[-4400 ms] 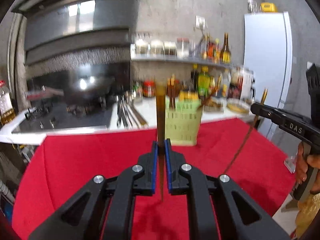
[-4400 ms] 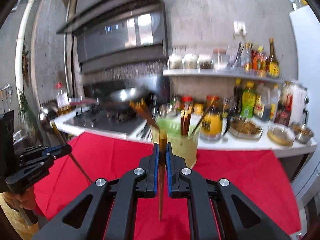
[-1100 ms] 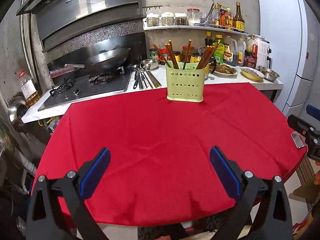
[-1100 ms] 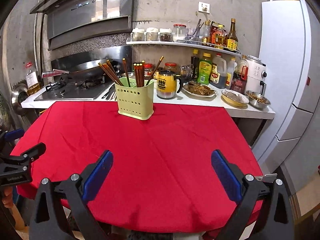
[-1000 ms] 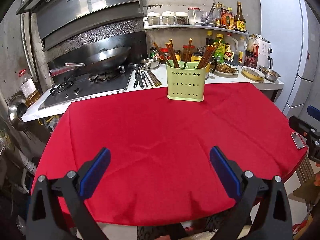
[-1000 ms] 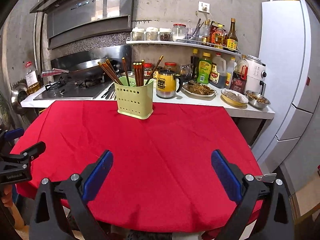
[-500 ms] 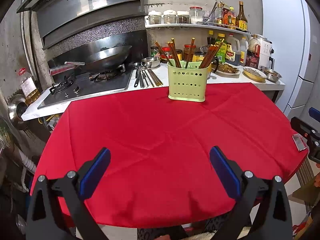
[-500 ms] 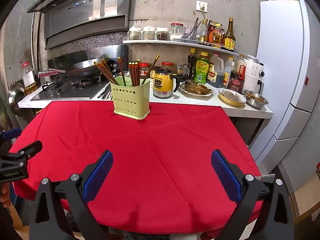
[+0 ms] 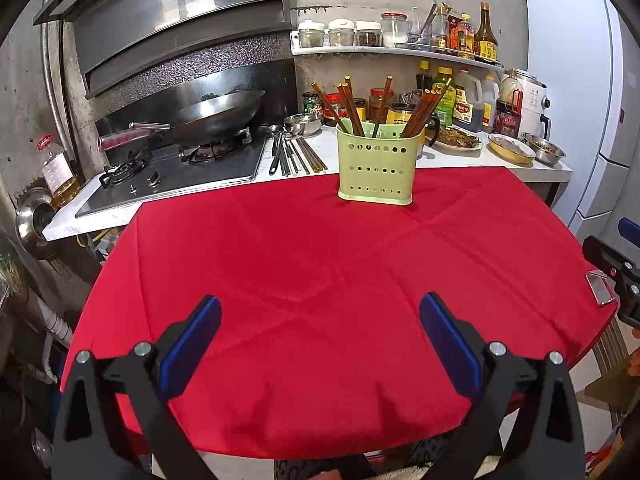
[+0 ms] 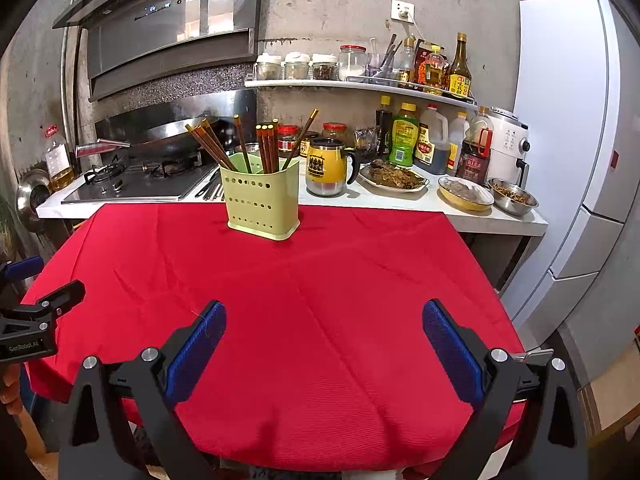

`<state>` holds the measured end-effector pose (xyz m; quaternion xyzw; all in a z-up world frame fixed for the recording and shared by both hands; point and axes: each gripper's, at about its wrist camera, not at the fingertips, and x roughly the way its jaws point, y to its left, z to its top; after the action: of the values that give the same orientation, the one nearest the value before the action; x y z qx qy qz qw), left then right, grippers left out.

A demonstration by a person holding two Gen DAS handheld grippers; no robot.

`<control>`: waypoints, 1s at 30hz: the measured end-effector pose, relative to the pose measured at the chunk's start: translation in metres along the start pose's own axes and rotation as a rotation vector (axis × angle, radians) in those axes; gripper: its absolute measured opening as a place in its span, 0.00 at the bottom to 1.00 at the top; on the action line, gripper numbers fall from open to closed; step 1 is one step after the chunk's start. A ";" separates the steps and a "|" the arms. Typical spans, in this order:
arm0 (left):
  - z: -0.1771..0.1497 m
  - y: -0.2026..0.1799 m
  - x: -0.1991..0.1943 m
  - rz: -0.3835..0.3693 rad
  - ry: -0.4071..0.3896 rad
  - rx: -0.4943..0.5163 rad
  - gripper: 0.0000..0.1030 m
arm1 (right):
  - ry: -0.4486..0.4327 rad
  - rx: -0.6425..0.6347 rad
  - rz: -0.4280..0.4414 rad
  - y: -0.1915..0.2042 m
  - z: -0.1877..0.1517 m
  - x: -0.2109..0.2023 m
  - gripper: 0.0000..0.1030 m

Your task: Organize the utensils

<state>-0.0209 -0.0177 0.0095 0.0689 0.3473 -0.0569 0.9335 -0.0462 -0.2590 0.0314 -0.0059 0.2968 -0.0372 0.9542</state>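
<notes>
A pale green perforated utensil holder (image 9: 375, 167) stands at the far side of the red-clothed round table (image 9: 320, 264); it also shows in the right wrist view (image 10: 262, 200). Several brown chopsticks (image 9: 352, 104) stand in it, leaning apart (image 10: 266, 146). My left gripper (image 9: 320, 340) is wide open and empty, held over the table's near edge. My right gripper (image 10: 324, 344) is wide open and empty at the near edge too. Each gripper shows at the other view's side: the right one (image 9: 612, 268), the left one (image 10: 36, 316).
Behind the table runs a white counter (image 10: 500, 216) with a gas hob and wok (image 9: 216, 116), loose utensils (image 9: 294, 156), a yellow mug (image 10: 326, 168), food dishes and bottles. A white fridge (image 10: 576, 120) stands at the right.
Both grippers, shut on chopsticks near the holder 4.4 s ago, are now open and empty, drawn back to the near edge. Over the last second both views barely shift.
</notes>
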 end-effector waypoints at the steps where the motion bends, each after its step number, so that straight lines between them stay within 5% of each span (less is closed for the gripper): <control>1: 0.000 0.000 0.000 0.001 -0.001 0.000 0.94 | 0.000 0.000 0.000 0.000 0.000 0.000 0.94; 30: 0.001 0.002 0.001 0.007 -0.001 0.000 0.94 | -0.003 0.006 0.004 0.000 0.000 0.005 0.94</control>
<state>-0.0190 -0.0159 0.0098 0.0700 0.3468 -0.0533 0.9338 -0.0423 -0.2592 0.0282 -0.0025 0.2955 -0.0361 0.9547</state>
